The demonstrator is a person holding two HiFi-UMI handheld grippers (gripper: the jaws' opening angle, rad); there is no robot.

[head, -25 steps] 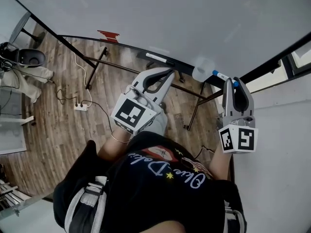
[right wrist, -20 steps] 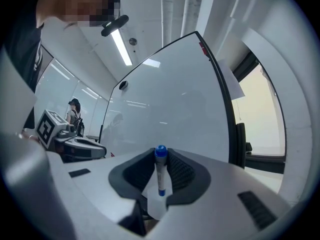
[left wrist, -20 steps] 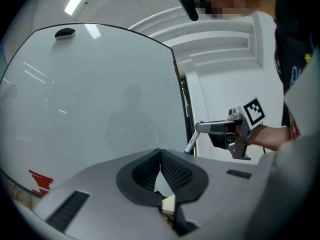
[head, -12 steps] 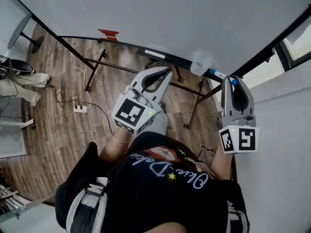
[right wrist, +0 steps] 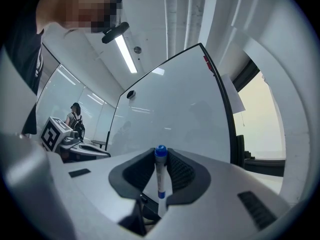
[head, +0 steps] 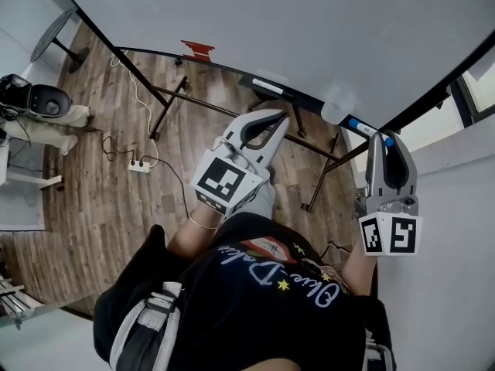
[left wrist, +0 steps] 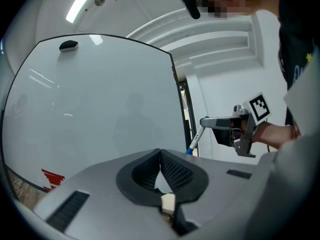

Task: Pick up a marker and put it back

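Our right hand-held gripper [right wrist: 161, 154] pinches the blue-capped marker [right wrist: 160, 181] crosswise at its jaw tips; the left hand-held gripper [left wrist: 160, 156] is pressed together, empty. We should grip firmly, preventing pivot, nearing the whiteboard [right wrist: 170, 104] ahead.

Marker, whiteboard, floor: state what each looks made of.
Marker: smooth white barrel with a blue cap, probably plastic. Whiteboard: glossy white coated panel that mirrors the ceiling lights; its core cannot be told. Floor: matte brown planks with visible grain, either wood or wood-look laminate.
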